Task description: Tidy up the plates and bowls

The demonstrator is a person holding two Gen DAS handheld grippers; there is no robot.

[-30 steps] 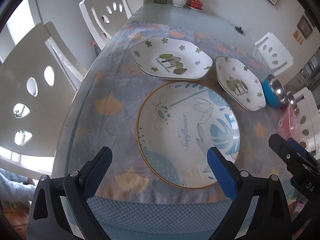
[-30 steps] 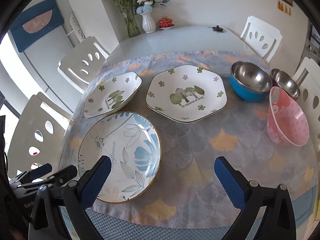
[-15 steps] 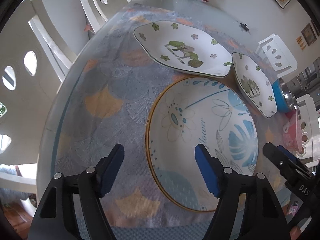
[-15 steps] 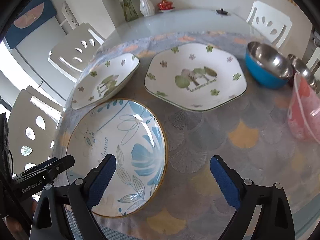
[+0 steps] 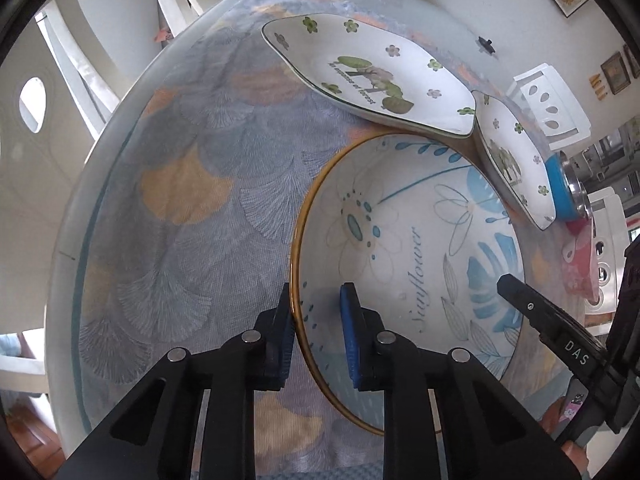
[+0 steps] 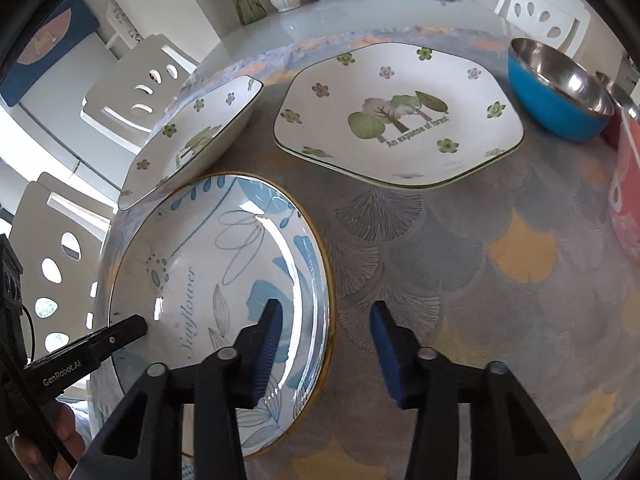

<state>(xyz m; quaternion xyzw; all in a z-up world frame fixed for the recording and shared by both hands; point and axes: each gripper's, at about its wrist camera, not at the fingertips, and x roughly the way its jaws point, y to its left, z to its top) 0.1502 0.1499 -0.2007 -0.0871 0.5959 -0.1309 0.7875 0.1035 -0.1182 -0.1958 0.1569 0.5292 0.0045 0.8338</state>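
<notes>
Jaws of both grippers astride opposite sunflower plate [image 5: 420, 240] rims.

A round plate [image 6: 224, 280] is lying on the tablecloth [image 6: 460, 280] under the right claw's [image 6: 322, 344] left finger, two angular plates [image 6: 400, 116] sitting beyond it, bowls [image 6: 560, 92] resting far right.

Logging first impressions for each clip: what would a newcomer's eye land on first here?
The big round Sunflower plate near the table's front edge, with the left gripper and right gripper each straddling its gold rim on opposite sides. Behind it lie two hexagonal forest plates; a blue steel bowl sits far right.
</notes>
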